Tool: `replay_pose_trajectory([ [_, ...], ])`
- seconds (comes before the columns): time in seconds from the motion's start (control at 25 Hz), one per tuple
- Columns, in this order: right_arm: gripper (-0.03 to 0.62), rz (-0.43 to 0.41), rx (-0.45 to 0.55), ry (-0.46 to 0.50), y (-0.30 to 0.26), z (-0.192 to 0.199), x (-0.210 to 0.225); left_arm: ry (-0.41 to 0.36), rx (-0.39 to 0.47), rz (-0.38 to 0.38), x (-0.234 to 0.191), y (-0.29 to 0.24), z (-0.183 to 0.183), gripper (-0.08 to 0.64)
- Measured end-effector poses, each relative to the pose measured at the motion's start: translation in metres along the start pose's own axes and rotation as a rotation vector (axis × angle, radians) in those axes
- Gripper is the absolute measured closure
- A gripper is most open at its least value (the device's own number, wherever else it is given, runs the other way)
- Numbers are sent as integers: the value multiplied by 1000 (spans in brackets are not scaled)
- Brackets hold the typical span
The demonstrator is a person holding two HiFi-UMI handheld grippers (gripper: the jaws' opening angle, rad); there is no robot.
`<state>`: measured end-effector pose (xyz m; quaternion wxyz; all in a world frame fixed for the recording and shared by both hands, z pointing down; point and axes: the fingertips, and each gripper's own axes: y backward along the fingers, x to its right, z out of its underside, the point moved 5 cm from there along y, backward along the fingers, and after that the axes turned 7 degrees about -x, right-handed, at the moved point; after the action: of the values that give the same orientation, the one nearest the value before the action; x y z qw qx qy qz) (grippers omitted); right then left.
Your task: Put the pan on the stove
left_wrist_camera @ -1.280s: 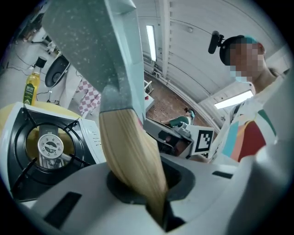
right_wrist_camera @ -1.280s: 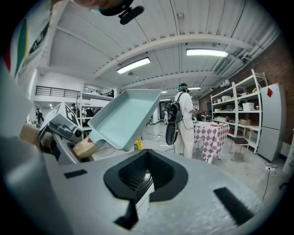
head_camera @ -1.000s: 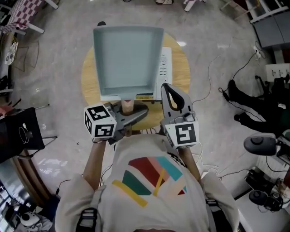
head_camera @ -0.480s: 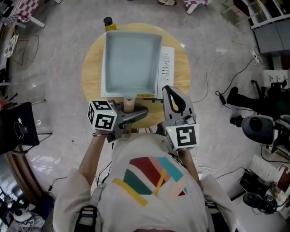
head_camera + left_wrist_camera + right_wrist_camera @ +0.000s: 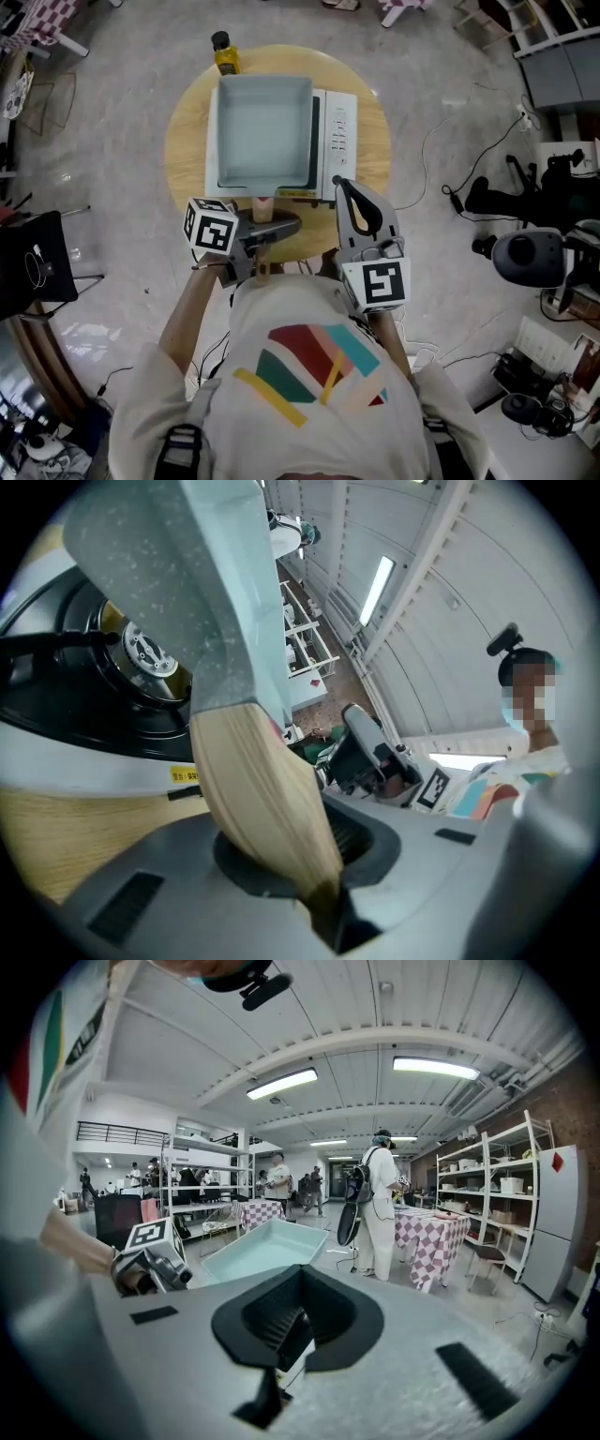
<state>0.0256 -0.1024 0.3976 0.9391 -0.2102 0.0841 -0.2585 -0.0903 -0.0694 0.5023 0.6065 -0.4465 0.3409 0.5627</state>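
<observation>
Left gripper view shows the left claw pinching the pan by its handle, jaws just easing apart; right claw closed, empty.

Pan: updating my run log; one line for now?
pan over stove | left tongs just opening, handle between | right tongs shut, empty

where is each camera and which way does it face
Head view: on the person's head, facing steeply down at the pan over the stove; left gripper, right gripper and torso show.
Left gripper view: on the left gripper, looking along its jaws, which have just been opening with the pan handle between them; torso at right.
Right gripper view: on the right gripper, facing level across the room over its shut, empty jaws; torso at left.
Shared: all three show the pan; each gripper view shows the other gripper.
</observation>
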Motion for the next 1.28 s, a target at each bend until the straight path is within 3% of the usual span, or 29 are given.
replay_pose_trajectory([
  [0.24,594,5,-19,-1,2,5,-3,48,-7,10,-9,-1,4,512],
  [0.4,594,8,-35,-3,3,7,-2,97,-34,-25,-20,-1,7,506],
  [0.56,594,5,-38,-6,4,11,-4,181,-62,8,-21,-4,15,503],
  [0.72,594,14,-40,-18,5,8,-4,219,-49,33,-23,-4,15,500],
  [1.28,594,-24,-63,-39,-3,14,-12,216,-74,94,-28,-1,13,500],
])
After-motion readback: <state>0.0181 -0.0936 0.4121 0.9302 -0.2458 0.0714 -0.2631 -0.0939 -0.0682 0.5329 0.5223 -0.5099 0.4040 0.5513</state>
